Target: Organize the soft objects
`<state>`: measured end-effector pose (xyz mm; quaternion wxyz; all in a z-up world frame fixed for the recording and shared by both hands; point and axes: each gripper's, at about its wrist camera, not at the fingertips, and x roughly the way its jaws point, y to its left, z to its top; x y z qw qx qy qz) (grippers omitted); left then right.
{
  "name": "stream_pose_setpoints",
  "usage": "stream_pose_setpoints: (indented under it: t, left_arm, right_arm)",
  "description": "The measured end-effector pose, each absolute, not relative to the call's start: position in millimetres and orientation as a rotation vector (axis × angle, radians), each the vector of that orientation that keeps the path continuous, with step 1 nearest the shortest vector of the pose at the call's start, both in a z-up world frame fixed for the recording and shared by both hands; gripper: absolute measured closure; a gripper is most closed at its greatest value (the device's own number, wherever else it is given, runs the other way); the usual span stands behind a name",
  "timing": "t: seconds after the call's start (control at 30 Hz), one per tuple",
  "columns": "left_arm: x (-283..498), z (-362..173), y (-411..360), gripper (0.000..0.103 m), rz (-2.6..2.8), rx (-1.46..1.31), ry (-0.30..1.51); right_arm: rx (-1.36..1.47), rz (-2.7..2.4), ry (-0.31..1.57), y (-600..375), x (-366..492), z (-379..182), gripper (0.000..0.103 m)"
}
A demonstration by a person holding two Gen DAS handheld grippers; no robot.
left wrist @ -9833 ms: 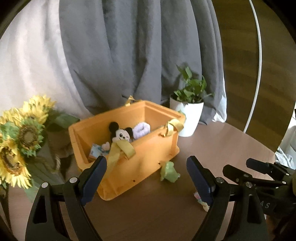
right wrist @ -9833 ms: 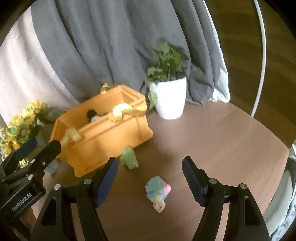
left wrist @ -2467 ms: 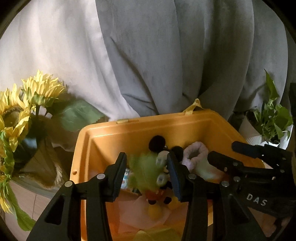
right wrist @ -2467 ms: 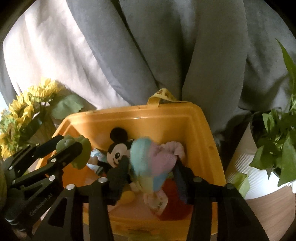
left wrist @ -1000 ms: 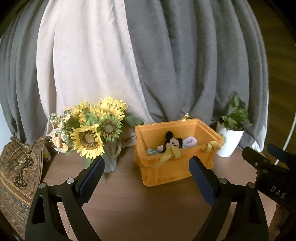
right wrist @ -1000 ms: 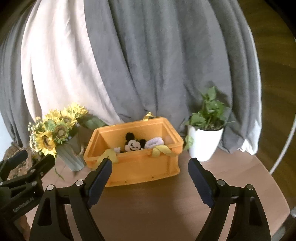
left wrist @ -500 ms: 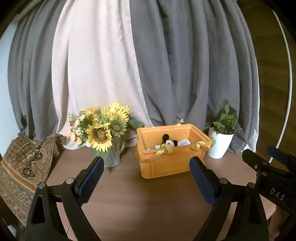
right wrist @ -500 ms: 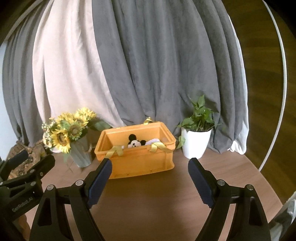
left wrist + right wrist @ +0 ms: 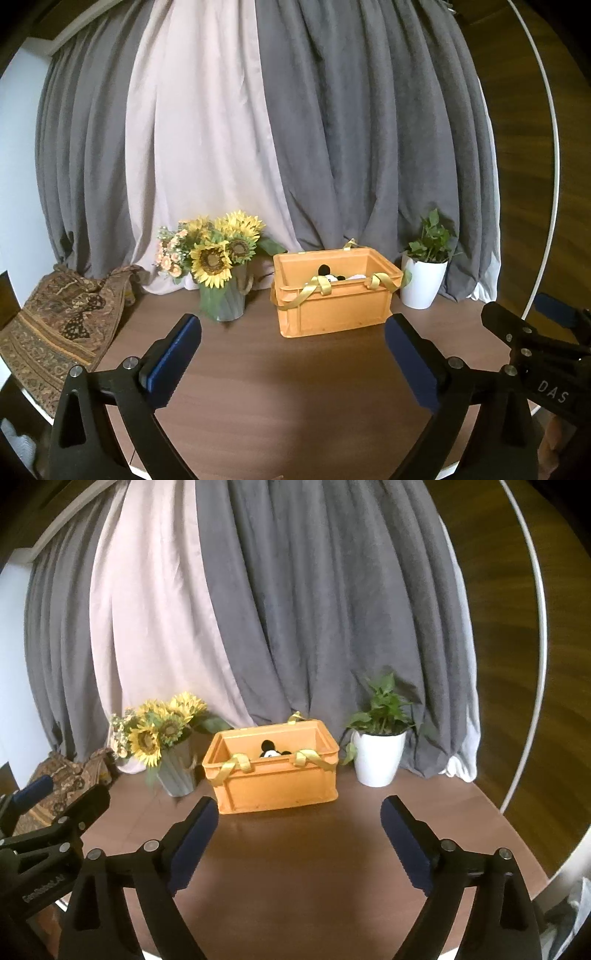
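Observation:
An orange crate (image 9: 334, 308) with yellow strap handles stands at the back of the round wooden table (image 9: 295, 387). It also shows in the right wrist view (image 9: 277, 784). A black and white mouse plush (image 9: 272, 752) peeks over its rim (image 9: 328, 275); other soft toys inside are mostly hidden. My left gripper (image 9: 291, 338) is open and empty, well back from the crate. My right gripper (image 9: 299, 821) is open and empty, also well back. Each gripper shows at the edge of the other's view.
A vase of sunflowers (image 9: 221, 273) stands left of the crate. A white pot with a green plant (image 9: 424, 280) stands right of it. A patterned cloth (image 9: 55, 325) hangs over the table's left edge. Grey and white curtains hang behind.
Both grippers have pulled further back and up from the crate. Earlier they held a green toy and a pastel toy over the crate; now both are empty.

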<state>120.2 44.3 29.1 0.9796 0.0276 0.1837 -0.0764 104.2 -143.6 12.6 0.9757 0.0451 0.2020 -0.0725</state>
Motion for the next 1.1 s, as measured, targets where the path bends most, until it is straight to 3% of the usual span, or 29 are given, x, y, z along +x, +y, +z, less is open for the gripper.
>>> stream_pose_setpoints:
  t: [0.47,1.1]
  left_arm:
    - [52.6,35.1,50.0,0.001,-0.137,0.066,0.326]
    - [24.0,41.6,49.4,0.0,-0.148,0.064,0.3]
  right_arm:
    - [0.087,-0.16,0.383,-143.4,35.0,14.2,0.011]
    - [0.081,-0.159,0.358,-143.1,7.4,18.6,0.011]
